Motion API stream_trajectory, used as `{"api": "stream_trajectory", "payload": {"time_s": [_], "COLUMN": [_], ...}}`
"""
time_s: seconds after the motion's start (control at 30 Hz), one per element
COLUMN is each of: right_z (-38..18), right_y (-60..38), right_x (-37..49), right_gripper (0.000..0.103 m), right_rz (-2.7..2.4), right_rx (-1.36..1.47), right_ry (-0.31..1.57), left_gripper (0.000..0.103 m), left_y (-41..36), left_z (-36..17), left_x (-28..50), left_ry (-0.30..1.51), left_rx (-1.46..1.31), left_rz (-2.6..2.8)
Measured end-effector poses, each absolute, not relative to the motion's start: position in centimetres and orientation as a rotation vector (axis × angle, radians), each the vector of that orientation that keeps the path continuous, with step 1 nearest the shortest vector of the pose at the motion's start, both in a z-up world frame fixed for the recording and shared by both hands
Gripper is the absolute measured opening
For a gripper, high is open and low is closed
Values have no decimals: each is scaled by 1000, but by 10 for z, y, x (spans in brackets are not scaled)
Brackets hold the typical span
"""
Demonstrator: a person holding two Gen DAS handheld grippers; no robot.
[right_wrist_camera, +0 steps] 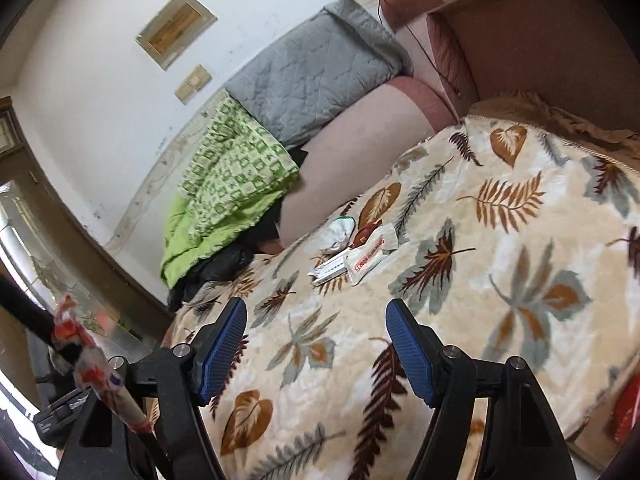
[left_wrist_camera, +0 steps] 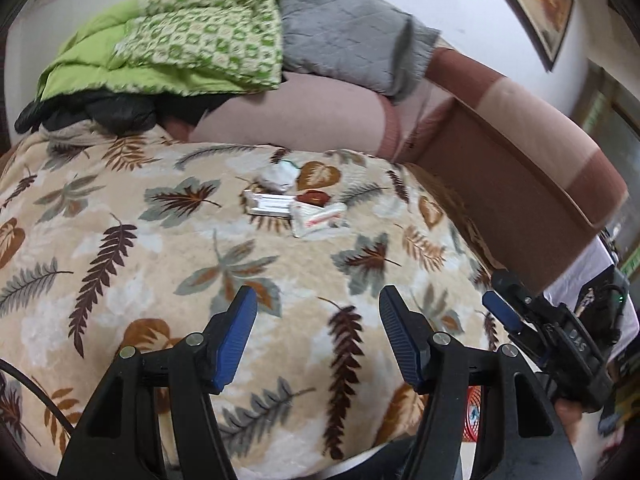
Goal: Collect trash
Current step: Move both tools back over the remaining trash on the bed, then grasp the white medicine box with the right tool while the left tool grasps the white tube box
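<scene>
My left gripper (left_wrist_camera: 318, 336) hangs with its jaws spread wide and nothing between the blue pads (left_wrist_camera: 236, 336). My right gripper (right_wrist_camera: 316, 350) matches it, jaws wide apart and empty, pads (right_wrist_camera: 408, 354) bare. In the left wrist view the right gripper (left_wrist_camera: 502, 312) sits just off to the right, level with mine, a bit of hand (left_wrist_camera: 572, 414) beneath it.

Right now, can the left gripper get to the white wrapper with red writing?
Probably yes. The left gripper is open, and only bare leaf-print blanket lies between it and the white wrapper; nothing blocks it.
</scene>
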State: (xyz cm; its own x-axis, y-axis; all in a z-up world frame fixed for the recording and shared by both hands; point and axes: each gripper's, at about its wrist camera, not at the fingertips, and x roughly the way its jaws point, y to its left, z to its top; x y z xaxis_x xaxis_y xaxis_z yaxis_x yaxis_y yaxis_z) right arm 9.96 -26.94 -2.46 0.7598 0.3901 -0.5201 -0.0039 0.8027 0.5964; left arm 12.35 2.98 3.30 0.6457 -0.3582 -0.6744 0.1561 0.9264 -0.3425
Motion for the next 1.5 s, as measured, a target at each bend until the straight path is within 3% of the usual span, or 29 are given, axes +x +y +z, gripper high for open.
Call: {"api": "stream_trajectory", "payload": {"time_s": [0.27,0.63,0.93,1.03,1.13,1.17,1.23,1.5], "right_z": [-73,-162,-227,-235,-239,-239,-237,-215], "right_y": [-262,-261,-277,-276,-268,-268,-270,-285], "right_x": [189,308,366,370,373,373,371,306], "right_gripper": [79,79,73,67,45,44,43,39], "right_rz": [257,248,162,174,185,201,210,208], "right_rx": [661,730,862,847,787,790,795,788], "right_ry": [747,857,910,864,839,836,830,841], "left_gripper": [62,62,62,52,36,21,10,6], "left_y": [41,30,30,29,35,37,36,36], "left_z": [10,-82,-147,-163,-169,-167,-160,-122], "left_x": [200,363,428,438,442,442,440,404], "left_ry": [866,1070,1148,1167,1163,1151,1140,1126], "left_rx": [-269,-297,-395,-384,-406,-415,-403,-366], "left_rz": [-267,-189,-93,-83,-53,-55,-61,-83]}}
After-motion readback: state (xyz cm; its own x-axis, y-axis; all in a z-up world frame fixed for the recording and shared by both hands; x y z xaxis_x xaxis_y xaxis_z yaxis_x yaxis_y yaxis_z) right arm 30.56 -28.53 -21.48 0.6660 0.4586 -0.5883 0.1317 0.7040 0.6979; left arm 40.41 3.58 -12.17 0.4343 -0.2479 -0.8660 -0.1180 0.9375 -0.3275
